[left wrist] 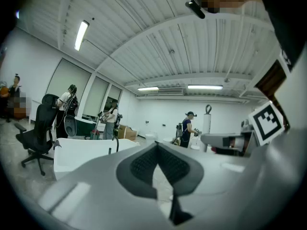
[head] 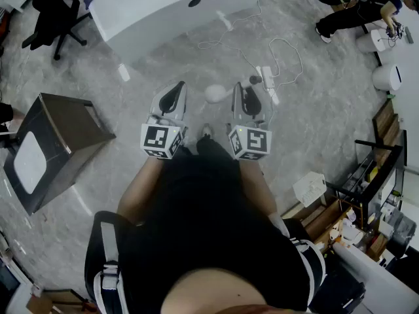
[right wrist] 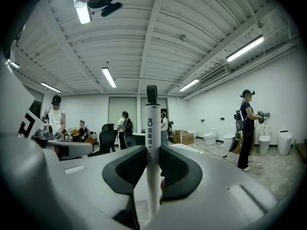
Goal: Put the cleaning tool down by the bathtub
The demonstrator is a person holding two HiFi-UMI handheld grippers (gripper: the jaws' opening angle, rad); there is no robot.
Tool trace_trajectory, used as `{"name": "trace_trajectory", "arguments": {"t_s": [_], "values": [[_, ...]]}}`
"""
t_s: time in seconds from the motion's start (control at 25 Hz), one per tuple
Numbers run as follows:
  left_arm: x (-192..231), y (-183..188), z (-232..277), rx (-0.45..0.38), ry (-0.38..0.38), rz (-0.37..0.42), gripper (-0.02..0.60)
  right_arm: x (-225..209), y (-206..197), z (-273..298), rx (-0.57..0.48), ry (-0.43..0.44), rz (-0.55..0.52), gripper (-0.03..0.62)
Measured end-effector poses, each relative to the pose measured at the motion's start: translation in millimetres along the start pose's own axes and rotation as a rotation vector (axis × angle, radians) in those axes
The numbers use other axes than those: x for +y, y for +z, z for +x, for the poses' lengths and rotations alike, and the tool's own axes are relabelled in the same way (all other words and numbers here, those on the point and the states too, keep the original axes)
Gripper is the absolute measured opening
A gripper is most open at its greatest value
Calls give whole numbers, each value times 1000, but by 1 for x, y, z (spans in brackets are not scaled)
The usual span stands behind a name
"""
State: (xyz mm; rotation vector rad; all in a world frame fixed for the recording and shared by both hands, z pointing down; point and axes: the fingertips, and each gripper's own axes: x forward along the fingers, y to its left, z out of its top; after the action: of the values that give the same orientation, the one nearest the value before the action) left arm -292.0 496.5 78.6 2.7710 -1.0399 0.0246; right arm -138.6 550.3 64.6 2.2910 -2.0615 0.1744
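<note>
The cleaning tool [right wrist: 152, 123] is a white pole with a black loop at its top. It stands between the pads of my right gripper [right wrist: 152, 150], which is shut on it. In the head view that gripper [head: 243, 91] is held out in front of the person's body, and a white rounded end of the tool [head: 214, 93] shows just left of its tip. My left gripper [head: 173, 91] is level beside it, shut with nothing in it [left wrist: 156, 147]. The white bathtub [head: 163, 8] lies ahead on the grey floor, also seen in the left gripper view [left wrist: 81, 152].
A dark cabinet [head: 59, 142] stands at the left and a black office chair [head: 52, 12] at the upper left. A power strip with cables [head: 268, 77] lies ahead. A crouching person [head: 360, 12], white toilets [head: 386, 77] and a cluttered shelf [head: 373, 175] are at the right.
</note>
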Motion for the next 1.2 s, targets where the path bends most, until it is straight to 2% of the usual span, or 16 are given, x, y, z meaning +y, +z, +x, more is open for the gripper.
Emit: {"name": "trace_trajectory", "arguments": {"t_s": [0.6,0.76,1.2], "values": [[-21,-6,15,9,-13,-9,8,-25,0,-3,-5,-4,21,86],[-30,-8,31,2,-3,-14,9,-45,2,0,-16,14,50,86],[-66,-21,93,10,51,-16,8,-111,-13,33,0,90,45,86]]}}
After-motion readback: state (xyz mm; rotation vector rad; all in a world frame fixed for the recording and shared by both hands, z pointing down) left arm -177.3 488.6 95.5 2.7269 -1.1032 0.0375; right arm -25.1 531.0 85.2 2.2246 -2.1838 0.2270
